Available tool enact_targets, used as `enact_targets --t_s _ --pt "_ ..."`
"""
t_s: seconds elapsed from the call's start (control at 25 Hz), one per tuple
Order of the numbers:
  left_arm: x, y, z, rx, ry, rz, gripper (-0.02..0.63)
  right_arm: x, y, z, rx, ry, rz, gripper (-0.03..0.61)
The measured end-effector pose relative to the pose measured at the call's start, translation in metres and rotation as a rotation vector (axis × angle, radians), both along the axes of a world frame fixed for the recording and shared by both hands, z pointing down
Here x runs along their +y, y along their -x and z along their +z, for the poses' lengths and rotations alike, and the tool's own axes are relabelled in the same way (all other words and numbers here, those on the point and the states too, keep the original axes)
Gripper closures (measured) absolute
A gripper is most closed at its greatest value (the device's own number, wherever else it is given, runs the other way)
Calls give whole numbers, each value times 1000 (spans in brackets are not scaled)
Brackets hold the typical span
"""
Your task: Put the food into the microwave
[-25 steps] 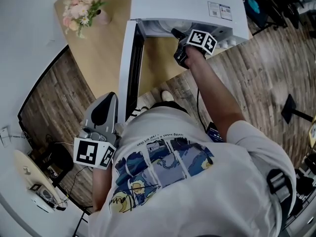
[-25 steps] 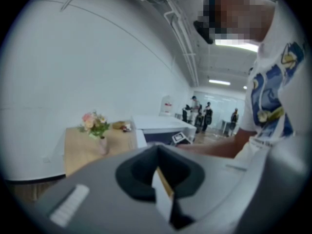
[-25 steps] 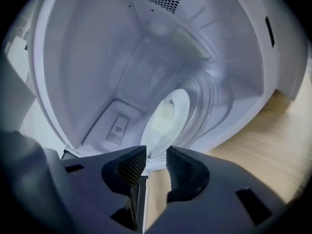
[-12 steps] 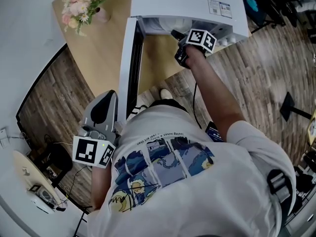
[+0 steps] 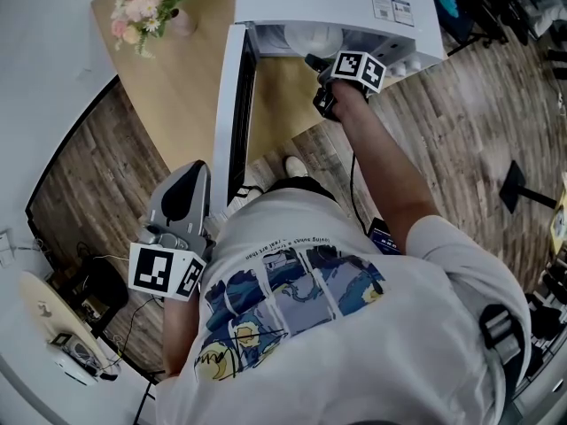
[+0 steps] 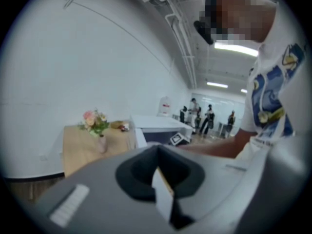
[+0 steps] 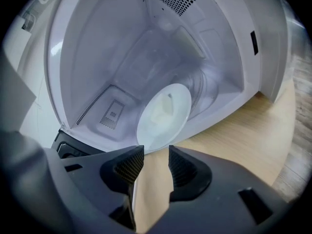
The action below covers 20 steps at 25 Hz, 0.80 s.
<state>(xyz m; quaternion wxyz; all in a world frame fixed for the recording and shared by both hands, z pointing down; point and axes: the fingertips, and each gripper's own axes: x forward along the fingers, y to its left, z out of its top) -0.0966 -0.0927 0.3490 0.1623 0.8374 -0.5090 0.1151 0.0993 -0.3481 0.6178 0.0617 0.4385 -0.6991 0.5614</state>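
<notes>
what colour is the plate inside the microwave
White, the plate sits in the pale white microwave cavity; clearest in the right gripper view.

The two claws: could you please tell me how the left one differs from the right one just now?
The left claw has its jaws nearly together; the right claw has them apart and opening. The left claw hangs by the person's hip, away from the microwave; the right claw is at its open front, facing the plate. Both are empty.
</notes>
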Motion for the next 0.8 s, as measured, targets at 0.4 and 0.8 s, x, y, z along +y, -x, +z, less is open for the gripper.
enact_targets --t_s 0.4,0.8 --pt "23 6 -5 19 -23 49 604 39 -5 -13 10 -18 25 426" --pt "58 17 -6 45 -46 121 604 100 -6 -39 31 -77 32 525"
